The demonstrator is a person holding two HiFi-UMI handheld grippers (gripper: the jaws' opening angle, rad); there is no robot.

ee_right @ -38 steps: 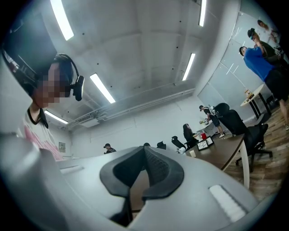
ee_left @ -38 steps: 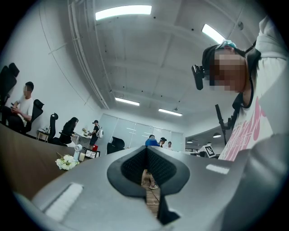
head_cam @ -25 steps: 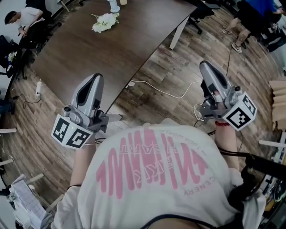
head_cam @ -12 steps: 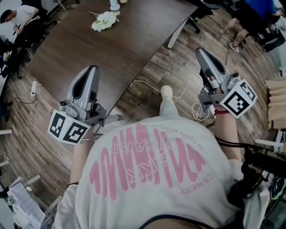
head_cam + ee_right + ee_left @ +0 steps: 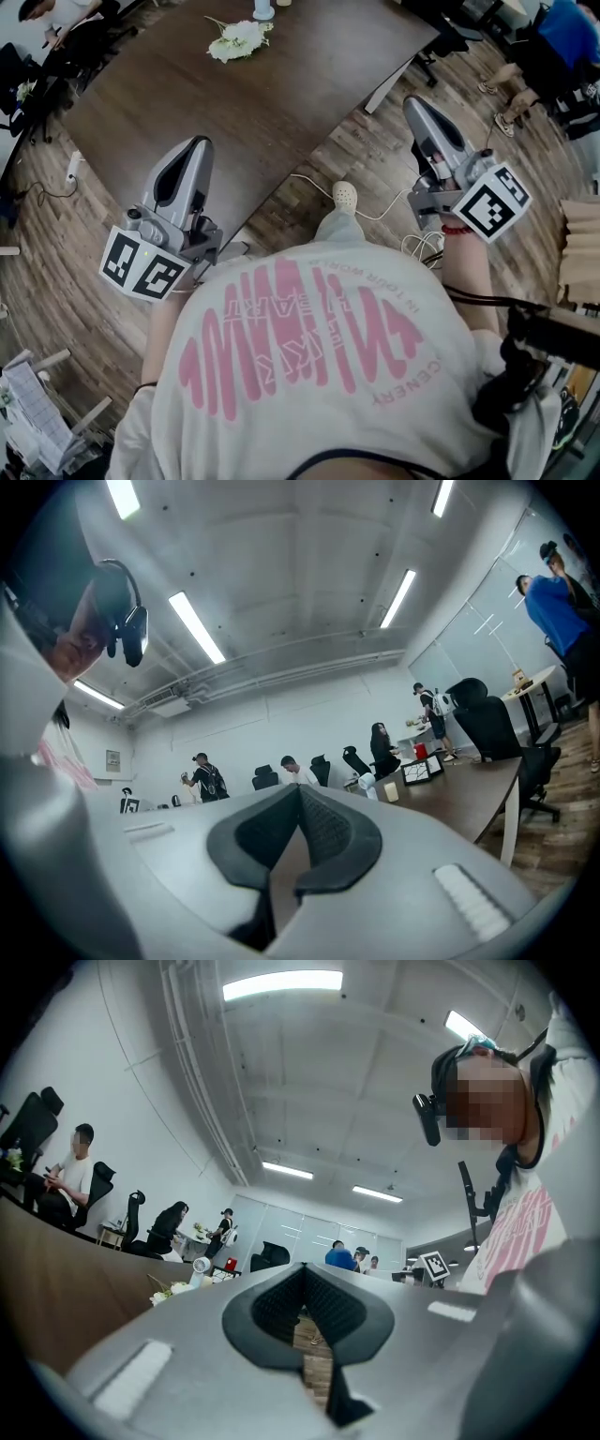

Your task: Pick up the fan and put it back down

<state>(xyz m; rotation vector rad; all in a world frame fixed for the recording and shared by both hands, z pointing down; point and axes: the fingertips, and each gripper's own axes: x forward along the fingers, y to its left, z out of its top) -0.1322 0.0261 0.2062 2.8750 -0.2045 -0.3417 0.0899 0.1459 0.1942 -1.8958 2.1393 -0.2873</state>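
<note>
The left claw (image 5: 198, 142) is pressed together with nothing between its pads. In the left gripper view the two black pads meet at the tip (image 5: 305, 1267), and only a strip of wooden floor shows through the cut-out below them. The right claw (image 5: 412, 100) is closed and empty in the same way, its pads touching at the tip (image 5: 298, 787). Each claw is held by one of the person's hands, out in front of a white shirt with pink print (image 5: 309, 356), with the marker cubes nearest the body.

The fan (image 5: 264, 8), small and white, stands at the far end of the dark wooden table (image 5: 234, 103), well ahead of both claws and cut off by the top edge of the head view. From the left claw it shows far ahead and to the left of the tip (image 5: 200, 1267), with a small red object (image 5: 230, 1264) just beside it. From the right claw it sits far ahead and to the right of the tip (image 5: 367, 781), with a pale cup (image 5: 391, 790) next to it.

A bunch of white flowers (image 5: 239, 39) lies on the table just on the near side of the fan. The left claw is over the table's near edge. The right claw is off the table, above the wooden floor. A white cable (image 5: 314, 186) and the person's light shoe (image 5: 345, 195) lie on the floor between the two claws.
</note>
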